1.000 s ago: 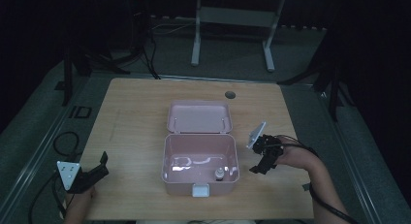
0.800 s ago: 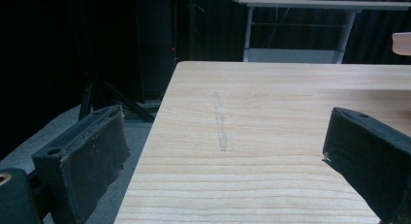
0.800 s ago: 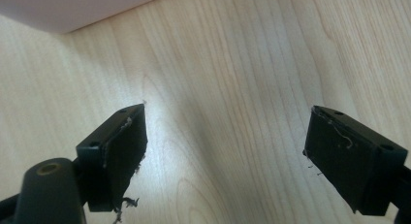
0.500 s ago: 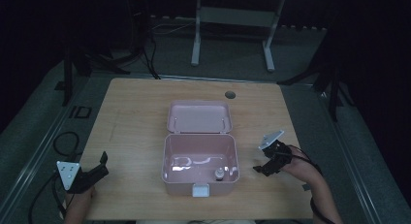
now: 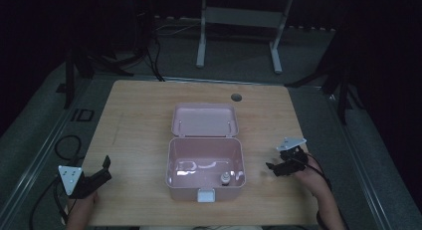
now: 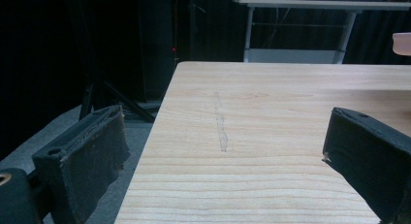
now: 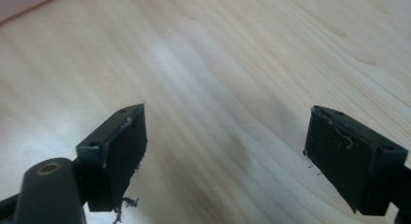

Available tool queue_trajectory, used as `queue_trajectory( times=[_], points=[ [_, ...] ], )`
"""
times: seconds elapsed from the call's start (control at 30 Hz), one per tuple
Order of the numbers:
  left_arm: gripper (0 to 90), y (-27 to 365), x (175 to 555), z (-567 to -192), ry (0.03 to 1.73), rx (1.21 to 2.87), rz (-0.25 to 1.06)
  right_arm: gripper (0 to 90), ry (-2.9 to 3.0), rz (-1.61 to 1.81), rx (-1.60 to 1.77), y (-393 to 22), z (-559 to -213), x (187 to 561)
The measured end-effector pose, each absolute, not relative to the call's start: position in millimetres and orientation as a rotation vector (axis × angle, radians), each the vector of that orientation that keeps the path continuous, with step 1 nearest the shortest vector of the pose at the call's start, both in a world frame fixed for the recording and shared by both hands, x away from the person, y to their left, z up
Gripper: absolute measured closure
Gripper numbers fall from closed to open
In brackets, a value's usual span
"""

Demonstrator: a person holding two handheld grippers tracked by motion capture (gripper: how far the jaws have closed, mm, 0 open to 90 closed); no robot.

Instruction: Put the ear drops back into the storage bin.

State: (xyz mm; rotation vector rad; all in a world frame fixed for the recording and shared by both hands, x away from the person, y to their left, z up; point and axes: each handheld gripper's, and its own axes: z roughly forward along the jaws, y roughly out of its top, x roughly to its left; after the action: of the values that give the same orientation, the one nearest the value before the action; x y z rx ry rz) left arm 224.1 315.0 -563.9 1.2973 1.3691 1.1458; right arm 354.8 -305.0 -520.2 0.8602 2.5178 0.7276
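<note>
**Right gripper withdrawn from box, empty**

The pink box [image 5: 206,166] is found open near the middle of the table [image 5: 139,120], its lid [image 5: 204,120] laid back flat behind it. A small bottle-like item [image 5: 225,178] is seen standing inside, near the front right corner; pale glare lies along the floor of the box, and what else it holds cannot be told.

The right gripper [image 5: 276,168] is now set lower and farther toward the table's right edge than a second ago, when it was held close against the box's right wall. Its jaws are spread wide with nothing between them (bare wood is seen past them in the right gripper view). This retreat is judged to mark a placing step completed.

The left gripper [image 5: 103,169] is unmoved at the table's front left, jaws likewise apart and empty.
</note>
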Motion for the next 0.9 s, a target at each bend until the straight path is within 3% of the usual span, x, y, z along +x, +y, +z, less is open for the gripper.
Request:
queue_trajectory(
  times=[0.9],
  points=[
    [2.4,315,224,-564,1.366,1.298,1.145,13.2,1.887,0.891,1.300,-334,-551,344]
  ],
)
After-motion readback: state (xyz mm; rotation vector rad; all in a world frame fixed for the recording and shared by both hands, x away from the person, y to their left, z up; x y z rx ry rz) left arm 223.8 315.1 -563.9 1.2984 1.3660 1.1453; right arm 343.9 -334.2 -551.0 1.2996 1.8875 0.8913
